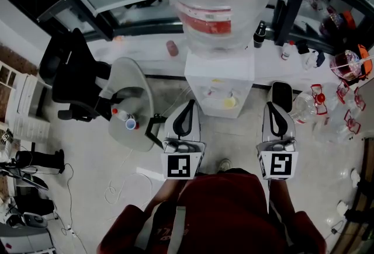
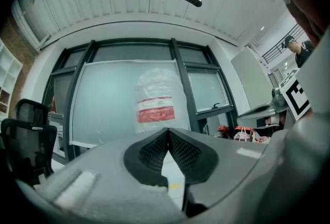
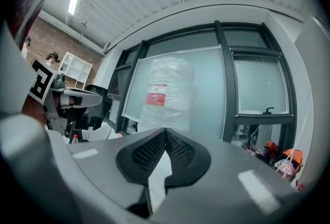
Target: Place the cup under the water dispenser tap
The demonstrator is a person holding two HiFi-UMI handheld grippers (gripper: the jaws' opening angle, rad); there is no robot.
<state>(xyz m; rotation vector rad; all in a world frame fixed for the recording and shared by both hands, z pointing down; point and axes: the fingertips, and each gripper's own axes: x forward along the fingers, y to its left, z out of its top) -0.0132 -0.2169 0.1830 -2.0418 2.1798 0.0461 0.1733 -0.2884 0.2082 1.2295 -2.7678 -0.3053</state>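
The white water dispenser (image 1: 219,75) stands straight ahead, with a large plastic-wrapped bottle (image 1: 213,2) on top; the same bottle (image 2: 154,102) (image 3: 167,97) shows in both gripper views. A yellow round thing (image 1: 229,102) sits at its tap ledge. On the grey round table (image 1: 137,80) to the left stand a red-capped bottle (image 1: 115,111) and a small blue-rimmed item (image 1: 131,124), perhaps the cup. My left gripper (image 1: 190,104) (image 2: 168,130) is shut and empty, just left of the dispenser front. Held level to the dispenser's right, my right gripper (image 1: 280,88) (image 3: 165,130) is shut too, holding nothing.
A black office chair (image 1: 73,72) stands behind the round table. Clear plastic containers (image 1: 307,105) and red-trimmed items lie on the floor at the right. Small bottles (image 1: 259,34) line the window ledge. A white cable (image 1: 120,188) lies on the floor near my feet.
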